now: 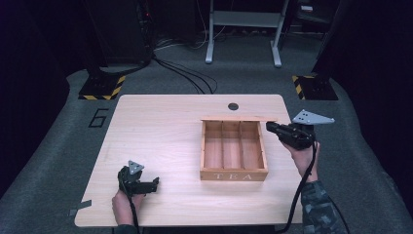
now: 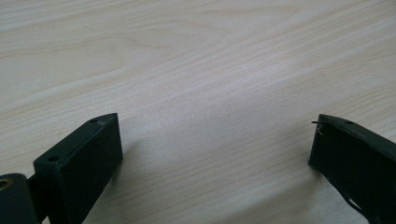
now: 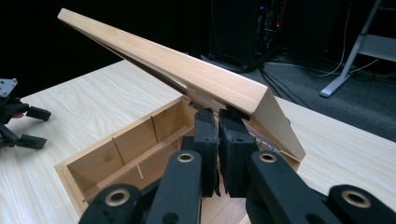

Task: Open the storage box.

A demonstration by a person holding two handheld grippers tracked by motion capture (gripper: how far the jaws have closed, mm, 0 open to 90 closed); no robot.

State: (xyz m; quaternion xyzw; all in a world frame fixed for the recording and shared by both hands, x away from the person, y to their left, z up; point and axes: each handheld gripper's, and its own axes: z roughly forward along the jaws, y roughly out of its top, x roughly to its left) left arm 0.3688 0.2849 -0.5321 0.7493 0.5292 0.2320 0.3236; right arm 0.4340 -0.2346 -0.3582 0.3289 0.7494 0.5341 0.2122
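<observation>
A wooden tea box with three compartments sits right of the table's middle, "TEA" on its front wall. Its hinged lid stands raised over the back edge. My right gripper is at the lid's right end. In the right gripper view the right gripper is shut, its jaws pressed on the lower rim of the tilted lid above the empty box. My left gripper rests near the table's front left, open, with only bare wood between the jaws of the left gripper.
The light wooden table has a dark round hole near its far edge. Beyond it lie grey floor, cables and a metal stand. The left gripper shows far left in the right gripper view.
</observation>
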